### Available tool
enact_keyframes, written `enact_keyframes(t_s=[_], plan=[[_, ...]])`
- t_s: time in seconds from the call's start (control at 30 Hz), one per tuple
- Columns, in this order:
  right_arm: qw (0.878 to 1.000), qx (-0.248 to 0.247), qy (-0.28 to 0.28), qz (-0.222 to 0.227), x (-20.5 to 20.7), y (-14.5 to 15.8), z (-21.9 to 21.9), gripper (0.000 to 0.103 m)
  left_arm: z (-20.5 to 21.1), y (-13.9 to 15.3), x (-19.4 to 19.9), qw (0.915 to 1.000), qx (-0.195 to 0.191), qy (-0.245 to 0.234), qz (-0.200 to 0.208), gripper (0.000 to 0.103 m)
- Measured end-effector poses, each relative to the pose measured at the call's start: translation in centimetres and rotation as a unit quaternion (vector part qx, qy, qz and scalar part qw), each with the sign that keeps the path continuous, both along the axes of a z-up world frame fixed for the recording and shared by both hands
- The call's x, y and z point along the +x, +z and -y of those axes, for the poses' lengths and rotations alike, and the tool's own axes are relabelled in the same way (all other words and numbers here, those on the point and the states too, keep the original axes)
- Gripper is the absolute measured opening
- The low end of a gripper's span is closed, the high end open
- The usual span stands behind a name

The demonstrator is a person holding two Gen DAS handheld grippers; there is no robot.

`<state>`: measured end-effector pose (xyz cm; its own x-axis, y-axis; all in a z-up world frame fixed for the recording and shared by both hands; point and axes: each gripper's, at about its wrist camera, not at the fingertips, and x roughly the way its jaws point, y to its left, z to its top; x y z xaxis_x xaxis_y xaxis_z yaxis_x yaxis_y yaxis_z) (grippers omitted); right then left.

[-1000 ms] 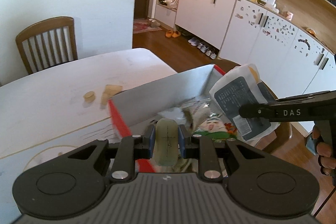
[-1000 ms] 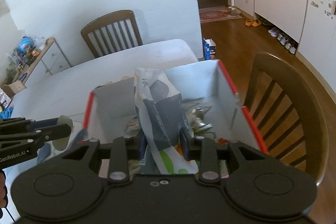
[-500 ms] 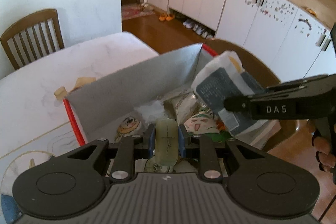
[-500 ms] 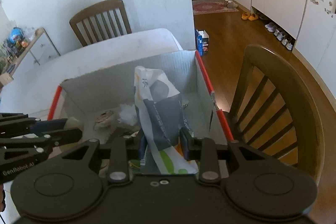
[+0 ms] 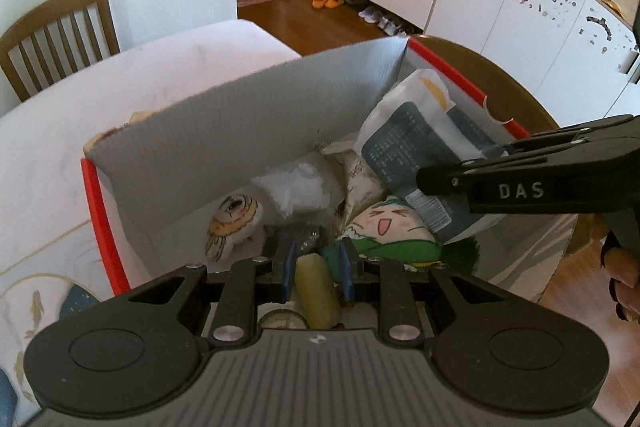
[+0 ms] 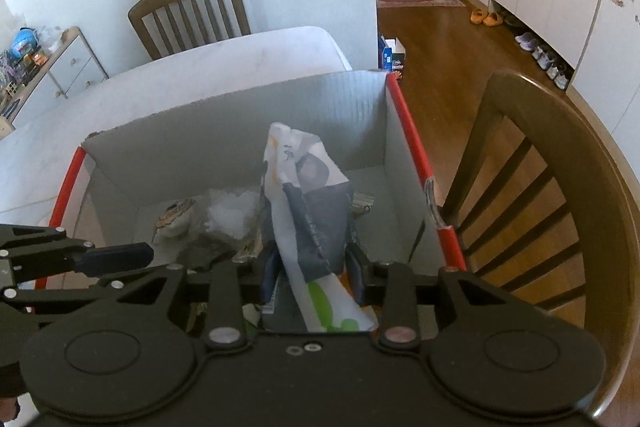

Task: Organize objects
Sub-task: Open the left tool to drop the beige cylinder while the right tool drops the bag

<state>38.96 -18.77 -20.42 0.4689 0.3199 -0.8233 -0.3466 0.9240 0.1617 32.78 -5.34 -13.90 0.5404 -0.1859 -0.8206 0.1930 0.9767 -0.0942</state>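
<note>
A grey cardboard box (image 5: 240,131) with red edges stands on the white table (image 5: 180,67). My left gripper (image 5: 316,259) is over its near left part, shut on a pale yellow-green oval piece (image 5: 316,291). From the right, my right gripper (image 5: 424,179) reaches in with a white and dark blue snack bag (image 5: 416,143). In the right wrist view the snack bag (image 6: 308,195) stands upright between the pads of the right gripper (image 6: 312,263), whose jaws are opening while the pads still touch it. The left gripper (image 6: 136,253) shows at the left, over the box (image 6: 240,131).
Inside the box lie a green plush (image 5: 384,231), a round plush with a drawn face (image 5: 232,223) and crumpled white plastic (image 5: 296,187). A wooden chair (image 6: 540,187) stands close against the box's right side, another chair (image 5: 56,35) beyond the table. A hand (image 5: 624,283) holds the right gripper.
Both grippers have come down and forward over the box, so its inside now fills the views. The right pads stand slightly wider around the bag.
</note>
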Motion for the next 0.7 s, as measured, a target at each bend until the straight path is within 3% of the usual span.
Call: enact_keyframes(t_s=[0.17,0.3,0.47,0.57,0.7], plan=[[1.000,0.010,0.001,0.005,-0.3,0.4,0.5,0.044,-0.3,-0.7,0.0,0.9999,-0.007,0.008,-0.010,0.022],[1.000,0.012,0.005,0.016,-0.9,1.0,1.0,0.059,-0.5,-0.9,0.0,0.9997,-0.013,0.013,-0.016,0.023],[1.000,0.019,0.005,0.018,-1.6,1.7,1.9,0.062,-0.6,-0.7,-0.5,0.9995,-0.018,0.021,-0.014,0.023],[1.000,0.025,0.005,0.016,-2.0,2.0,2.3,0.063,-0.5,-0.3,-0.9,0.9994,-0.019,0.028,-0.009,0.028],[0.999,0.029,0.011,0.023,-3.1,2.6,2.8,0.070,-0.9,0.5,-1.6,0.9991,-0.024,0.036,-0.001,0.029]])
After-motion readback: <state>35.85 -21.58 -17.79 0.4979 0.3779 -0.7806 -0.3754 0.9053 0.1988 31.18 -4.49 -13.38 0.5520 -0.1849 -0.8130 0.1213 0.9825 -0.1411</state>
